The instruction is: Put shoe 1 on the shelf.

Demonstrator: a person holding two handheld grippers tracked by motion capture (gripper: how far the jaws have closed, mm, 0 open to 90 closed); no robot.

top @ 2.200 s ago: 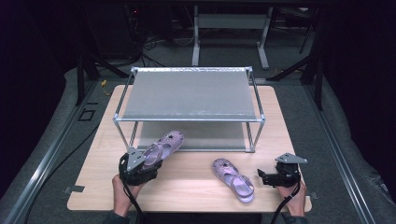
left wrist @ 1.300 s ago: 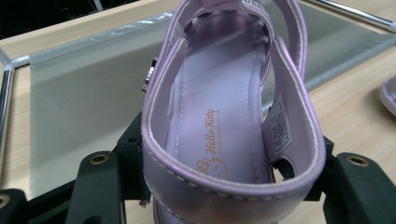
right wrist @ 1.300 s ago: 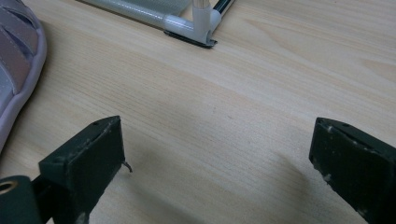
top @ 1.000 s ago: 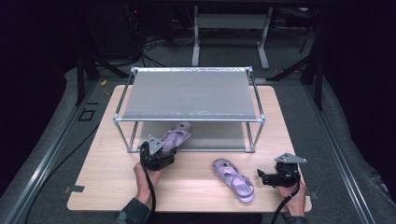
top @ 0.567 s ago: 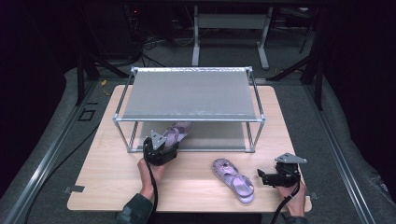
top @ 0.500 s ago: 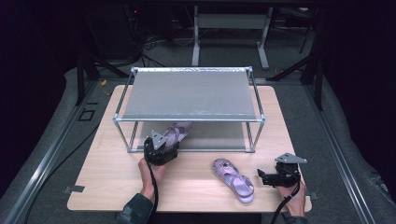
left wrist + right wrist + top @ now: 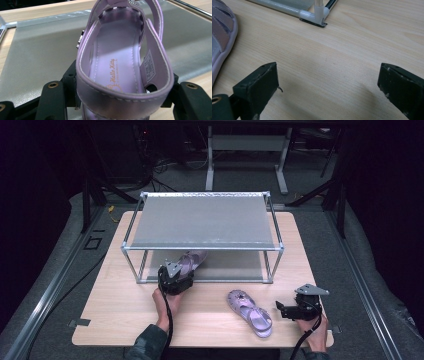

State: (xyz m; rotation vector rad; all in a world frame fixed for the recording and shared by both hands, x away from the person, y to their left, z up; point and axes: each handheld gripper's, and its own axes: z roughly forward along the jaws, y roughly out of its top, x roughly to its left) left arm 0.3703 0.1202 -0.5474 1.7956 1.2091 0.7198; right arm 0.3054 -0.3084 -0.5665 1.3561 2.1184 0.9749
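A lilac sandal (image 7: 192,261) lies with its toe under the metal rack (image 7: 202,220), over the grey lower shelf (image 7: 235,265). My left gripper (image 7: 175,279) is shut on its heel strap at the rack's front edge. In the left gripper view the sandal (image 7: 117,62) points away over the grey shelf mat (image 7: 40,55), with the left gripper (image 7: 122,100) clamping its heel from both sides. A second lilac sandal (image 7: 250,312) lies flat on the table, front right. My right gripper (image 7: 281,309) rests just right of it, open and holding nothing. The right gripper view shows that sandal's edge (image 7: 222,32) beside the right gripper (image 7: 329,90).
The rack has a grey top shelf and thin metal posts; its front right foot (image 7: 317,15) stands on the wooden table (image 7: 115,315). Dark floor and equipment legs surround the table.
My left gripper has carried its sandal forward and right from the table's front left, bringing the toe in under the rack. The right gripper and second sandal have stayed put.
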